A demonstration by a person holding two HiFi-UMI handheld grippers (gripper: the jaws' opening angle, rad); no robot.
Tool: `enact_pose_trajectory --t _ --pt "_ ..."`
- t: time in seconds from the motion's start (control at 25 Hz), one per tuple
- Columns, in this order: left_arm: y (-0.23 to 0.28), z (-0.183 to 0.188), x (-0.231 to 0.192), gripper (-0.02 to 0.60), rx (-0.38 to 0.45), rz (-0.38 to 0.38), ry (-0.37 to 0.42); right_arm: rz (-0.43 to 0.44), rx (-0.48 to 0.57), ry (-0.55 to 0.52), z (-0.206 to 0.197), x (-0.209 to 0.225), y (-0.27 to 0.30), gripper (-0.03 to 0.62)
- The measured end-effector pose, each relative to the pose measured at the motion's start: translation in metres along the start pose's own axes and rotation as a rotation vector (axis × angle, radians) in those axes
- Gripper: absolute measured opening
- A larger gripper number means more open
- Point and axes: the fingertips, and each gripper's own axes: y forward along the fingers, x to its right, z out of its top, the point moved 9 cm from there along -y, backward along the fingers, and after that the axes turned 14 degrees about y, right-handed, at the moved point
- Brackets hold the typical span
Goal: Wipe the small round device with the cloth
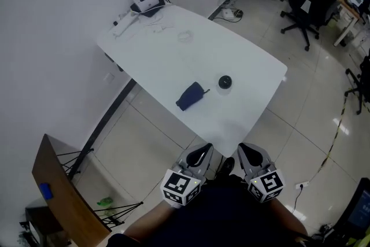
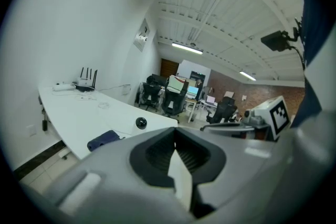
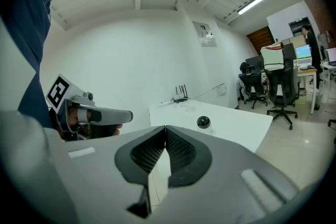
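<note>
The left gripper (image 1: 199,155) and right gripper (image 1: 252,155) are held at bottom centre of the head view, close to the body and short of the white worktop (image 1: 173,52), jaws closed together with nothing gripped. At mid-frame the dark blue cloth (image 1: 191,96) is seen lying near the small round black device (image 1: 225,82), to its left and apart from it; neither is judged within reach.

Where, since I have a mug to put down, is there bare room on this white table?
Bare: the near end of the table, in front of the cloth and round device, and the middle stretch between them and the thin cable. Crowded: the far corner around the router.
</note>
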Motion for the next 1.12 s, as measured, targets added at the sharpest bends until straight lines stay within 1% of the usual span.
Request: enact_pose_trajectory --t 0.2,0.28,0.4,0.52,0.72,0.76,0.84,0.92,1.0,1.12 --pt "0.020 0.008 0.005 0.003 -0.006 0.042 0.001 0.027 -0.011 0.004 0.011 0.026 0.004 0.012" --pt "0.025 0.010 0.004 0.019 -0.011 0.049 0.004 0.028 -0.015 0.014 0.014 0.033 0.007 0.012" --pt "0.033 0.010 -0.004 0.026 -0.023 0.066 0.002 0.028 -0.023 0.022 0.018 0.041 0.014 0.012" --pt "0.044 0.006 -0.022 0.032 -0.040 0.089 -0.009 0.024 -0.029 0.021 0.024 0.047 0.025 0.014" --pt "0.062 0.004 -0.068 0.075 -0.070 0.087 -0.001 -0.005 -0.032 0.023 0.038 0.048 0.051 0.019" --pt "0.066 0.003 -0.079 0.081 -0.070 0.088 0.000 -0.014 -0.034 0.018 0.041 0.049 0.057 0.028" --pt "0.071 0.001 -0.105 0.083 -0.063 0.100 0.003 -0.034 -0.039 0.013 0.048 0.050 0.070 0.080" --pt "0.074 -0.003 -0.133 0.083 -0.068 0.118 0.019 -0.056 -0.040 0.012 0.052 0.050 0.080 0.101" --pt "0.079 -0.009 -0.160 0.083 -0.095 0.129 0.041 -0.076 -0.041 0.007 0.056 0.049 0.090 0.107" --pt "0.094 -0.028 -0.200 0.116 -0.189 0.121 0.058 -0.100 -0.049 0.004 0.059 0.047 0.105 0.110"
